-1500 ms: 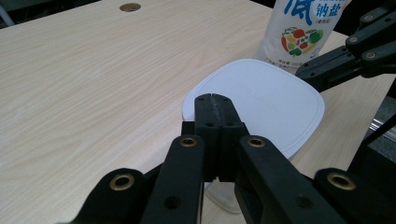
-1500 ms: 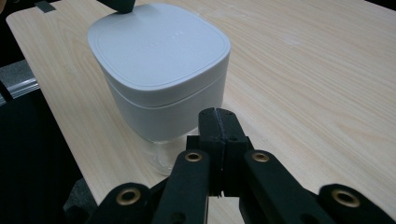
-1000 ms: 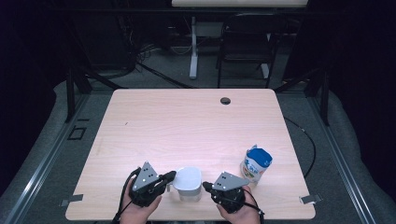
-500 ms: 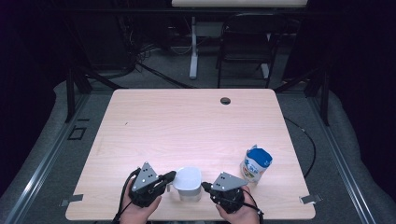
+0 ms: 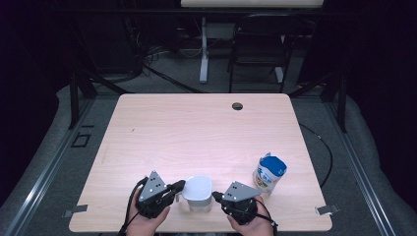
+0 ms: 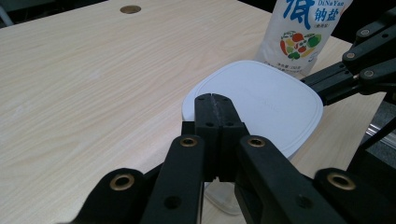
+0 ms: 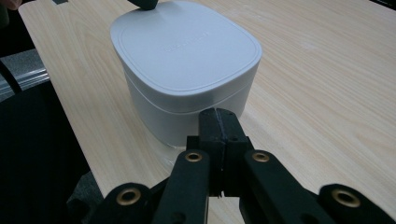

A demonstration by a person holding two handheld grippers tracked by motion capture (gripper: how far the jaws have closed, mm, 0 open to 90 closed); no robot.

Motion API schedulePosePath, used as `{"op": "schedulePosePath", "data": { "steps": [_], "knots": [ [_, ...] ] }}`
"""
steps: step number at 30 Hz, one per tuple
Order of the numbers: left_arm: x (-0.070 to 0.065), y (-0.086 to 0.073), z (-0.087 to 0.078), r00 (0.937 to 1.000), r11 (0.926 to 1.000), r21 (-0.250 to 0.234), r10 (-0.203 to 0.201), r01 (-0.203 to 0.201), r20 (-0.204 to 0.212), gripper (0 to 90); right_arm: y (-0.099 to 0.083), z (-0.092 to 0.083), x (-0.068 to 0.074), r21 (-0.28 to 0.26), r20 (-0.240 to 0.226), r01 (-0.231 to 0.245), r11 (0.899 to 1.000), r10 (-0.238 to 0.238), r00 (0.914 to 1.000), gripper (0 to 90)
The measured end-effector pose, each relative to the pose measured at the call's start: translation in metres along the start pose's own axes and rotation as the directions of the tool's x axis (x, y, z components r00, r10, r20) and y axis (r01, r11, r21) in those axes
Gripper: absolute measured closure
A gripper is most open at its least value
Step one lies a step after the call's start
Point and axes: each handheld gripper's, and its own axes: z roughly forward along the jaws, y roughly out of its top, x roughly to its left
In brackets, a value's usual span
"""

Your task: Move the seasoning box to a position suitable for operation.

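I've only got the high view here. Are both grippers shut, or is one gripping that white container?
Observer: Both are shut and empty. The left gripper has its jaws pressed together at the white container's lid edge.
Operator: And the right one?
Observer: The right gripper points at the container's side wall, below the lid.
Operator: What's the blue-topped pouch?
Observer: The pouch bears printed vegetables and Chinese characters.

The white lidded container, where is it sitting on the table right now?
In the high view the white container sits near the table's front edge, between the left claw and right claw, with the salt bag to its right.
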Motion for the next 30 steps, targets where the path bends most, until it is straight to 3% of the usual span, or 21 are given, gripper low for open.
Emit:
{"op": "schedulePosePath", "data": {
  "steps": [30],
  "knots": [
    [0.0009,-0.0022,-0.0025,0.9998,0.9998,-0.002,-0.018,0.018,0.002,90.0,0.0035,-0.0030,0.0007,-0.029,-0.001,-0.003,1.000,0.003,1.0000,90.0]
  ]
}}
